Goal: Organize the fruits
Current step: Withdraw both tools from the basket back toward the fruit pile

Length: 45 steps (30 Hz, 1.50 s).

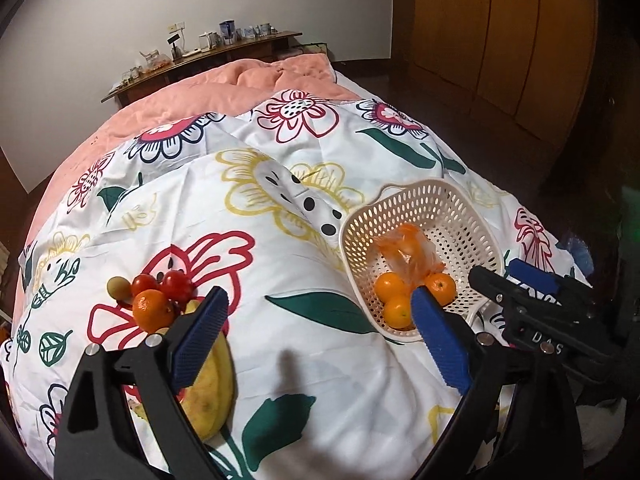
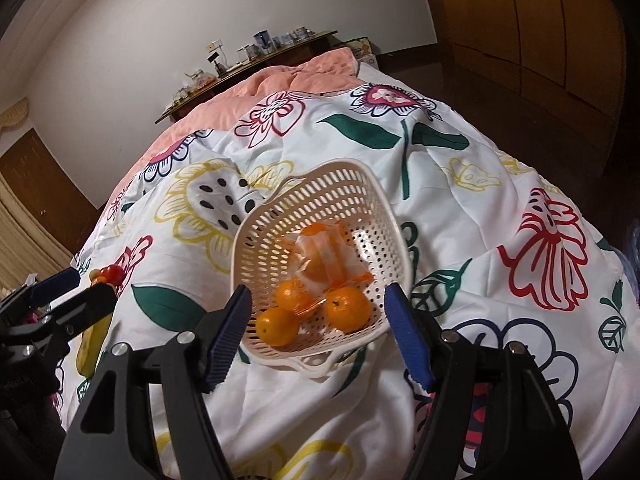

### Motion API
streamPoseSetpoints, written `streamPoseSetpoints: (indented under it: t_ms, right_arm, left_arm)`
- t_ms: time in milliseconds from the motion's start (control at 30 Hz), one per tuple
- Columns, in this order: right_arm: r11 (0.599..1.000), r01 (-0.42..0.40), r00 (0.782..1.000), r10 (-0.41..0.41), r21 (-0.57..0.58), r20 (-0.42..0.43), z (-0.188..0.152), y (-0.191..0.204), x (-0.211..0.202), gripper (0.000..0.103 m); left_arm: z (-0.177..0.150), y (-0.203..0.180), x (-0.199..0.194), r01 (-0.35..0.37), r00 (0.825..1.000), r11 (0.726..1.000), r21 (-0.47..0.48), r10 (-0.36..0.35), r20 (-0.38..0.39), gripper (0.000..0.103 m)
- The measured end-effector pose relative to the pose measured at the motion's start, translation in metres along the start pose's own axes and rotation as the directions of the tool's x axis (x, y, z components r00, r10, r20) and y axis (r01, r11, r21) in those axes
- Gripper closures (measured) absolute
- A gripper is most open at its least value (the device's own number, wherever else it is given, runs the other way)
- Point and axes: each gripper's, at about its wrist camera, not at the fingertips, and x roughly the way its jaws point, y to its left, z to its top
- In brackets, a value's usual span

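Note:
A white perforated basket (image 1: pixel 448 204) (image 2: pixel 340 184) sits on the floral quilt and holds three oranges (image 1: pixel 390 286) (image 2: pixel 347 308) and an orange plastic bag (image 1: pixel 408 252) (image 2: pixel 324 256) with fruit inside. On the quilt to the left lie an orange (image 1: pixel 151 309), two red tomatoes (image 1: pixel 176 283), a small tan fruit (image 1: pixel 119 287) and a yellow mango (image 1: pixel 214 384). My left gripper (image 1: pixel 320 326) is open and empty above the quilt between the pile and the basket. My right gripper (image 2: pixel 316 316) is open and empty, its jaws either side of the basket's near rim.
The floral quilt (image 1: pixel 320 360) covers a bed with a pink blanket (image 1: pixel 224 88) behind. A wooden shelf (image 1: pixel 208 56) with cups and jars stands at the wall. Wooden wardrobes (image 1: pixel 500 32) line the right side. The right gripper shows in the left view (image 1: pixel 532 292).

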Motion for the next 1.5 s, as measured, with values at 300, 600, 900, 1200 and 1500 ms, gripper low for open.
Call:
streamPoseSetpoints:
  t_ms: [300,600,900,1200,1500]
  right_arm:
    - [0.999,-0.016,1.0,0.016,-0.037,-0.004,-0.003,0.02,-0.004,0.031]
    - [0.996,-0.042,0.999,0.04,-0.075,-0.025,-0.007,0.044,-0.005,0.031]
    - [0.991,-0.067,0.997,0.062,-0.117,-0.045,-0.011,0.071,-0.007,0.03]
    - [0.986,-0.083,0.995,0.074,-0.144,-0.065,-0.015,0.086,-0.005,0.03]
    - [0.988,-0.09,0.994,0.08,-0.125,-0.078,-0.015,0.081,-0.002,0.03]
  left_arm:
    - [-0.01,0.028,-0.011,-0.012,1.0,0.999,-0.049,0.013,0.016,0.009]
    - [-0.022,0.086,-0.023,-0.041,0.999,0.988,-0.148,0.045,0.025,0.009]
    - [-0.03,0.158,-0.033,-0.056,0.997,0.951,-0.305,0.068,0.028,0.006]
    - [-0.034,0.189,-0.016,-0.043,0.999,0.922,-0.385,0.041,-0.014,0.006]
    - [-0.023,0.206,0.013,-0.06,0.997,0.904,-0.424,0.038,-0.06,0.011]
